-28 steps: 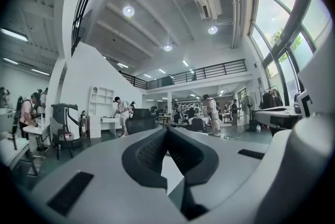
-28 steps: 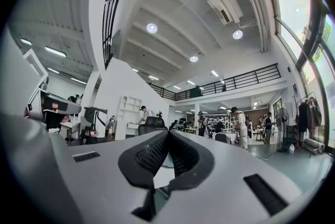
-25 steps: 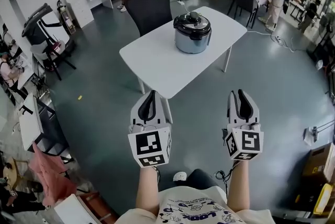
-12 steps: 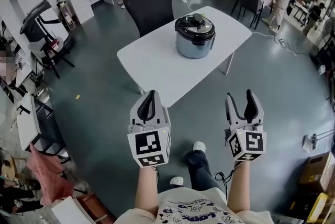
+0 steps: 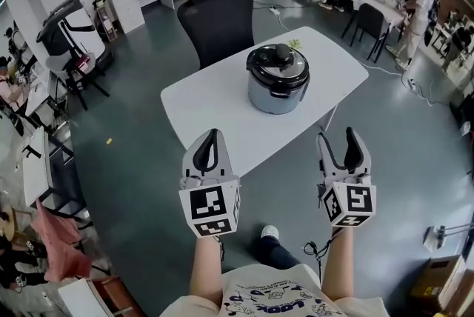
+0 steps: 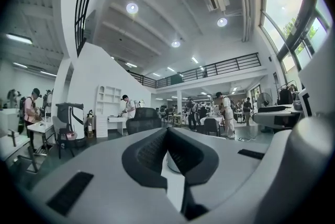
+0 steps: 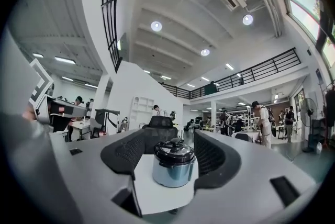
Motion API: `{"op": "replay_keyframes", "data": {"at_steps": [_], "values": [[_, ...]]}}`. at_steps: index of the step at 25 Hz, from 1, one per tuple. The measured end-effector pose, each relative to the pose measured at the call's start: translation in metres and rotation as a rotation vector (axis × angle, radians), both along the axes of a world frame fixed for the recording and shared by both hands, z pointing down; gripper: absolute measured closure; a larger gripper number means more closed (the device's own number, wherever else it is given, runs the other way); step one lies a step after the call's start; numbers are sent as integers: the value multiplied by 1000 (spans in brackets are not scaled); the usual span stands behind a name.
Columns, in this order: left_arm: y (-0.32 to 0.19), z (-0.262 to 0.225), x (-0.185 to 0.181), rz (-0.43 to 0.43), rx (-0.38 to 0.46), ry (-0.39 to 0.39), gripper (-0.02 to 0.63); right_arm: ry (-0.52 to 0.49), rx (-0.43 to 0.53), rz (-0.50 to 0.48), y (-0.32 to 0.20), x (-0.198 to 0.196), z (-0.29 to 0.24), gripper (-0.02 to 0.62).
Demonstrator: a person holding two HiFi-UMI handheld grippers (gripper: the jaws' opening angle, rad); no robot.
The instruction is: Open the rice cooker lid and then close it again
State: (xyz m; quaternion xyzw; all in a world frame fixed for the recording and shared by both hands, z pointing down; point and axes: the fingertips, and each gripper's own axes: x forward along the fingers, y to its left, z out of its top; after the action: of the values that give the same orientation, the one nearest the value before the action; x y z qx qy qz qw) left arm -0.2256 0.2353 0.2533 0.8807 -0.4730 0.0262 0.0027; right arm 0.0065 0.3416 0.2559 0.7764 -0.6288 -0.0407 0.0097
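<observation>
Head view: left gripper (image 5: 211, 136) jaws pressed together, empty; right gripper (image 5: 338, 136) jaws have just been spreading wide, empty; rice cooker (image 5: 278, 78) lid down.

In the left gripper view the left gripper (image 6: 167, 133), its jaws together, hides nearly all of the rice cooker (image 6: 171, 161); only a pale sliver shows below the tips. In the head view the white table (image 5: 215, 104) covers the base of the black office chair (image 5: 219, 15). The bottom edge cuts off the person's printed shirt (image 5: 274, 299). The cooker's lid details are too small to tell.
</observation>
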Motion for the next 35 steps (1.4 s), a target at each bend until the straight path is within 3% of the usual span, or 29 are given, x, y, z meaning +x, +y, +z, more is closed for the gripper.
{"op": "replay_keyframes", "data": {"at_steps": [13,19,35], "values": [[-97,-2,94,-83,-7,-1,592,56,-28,-112,-123,103,-6,291],[-144,7,110,-97,-26,-26,592,55,-56,-126,-173,125,5,296],[-333,34,172,-65,-65,-51,592,81,-144,-173,-356,173,40,305]]}}
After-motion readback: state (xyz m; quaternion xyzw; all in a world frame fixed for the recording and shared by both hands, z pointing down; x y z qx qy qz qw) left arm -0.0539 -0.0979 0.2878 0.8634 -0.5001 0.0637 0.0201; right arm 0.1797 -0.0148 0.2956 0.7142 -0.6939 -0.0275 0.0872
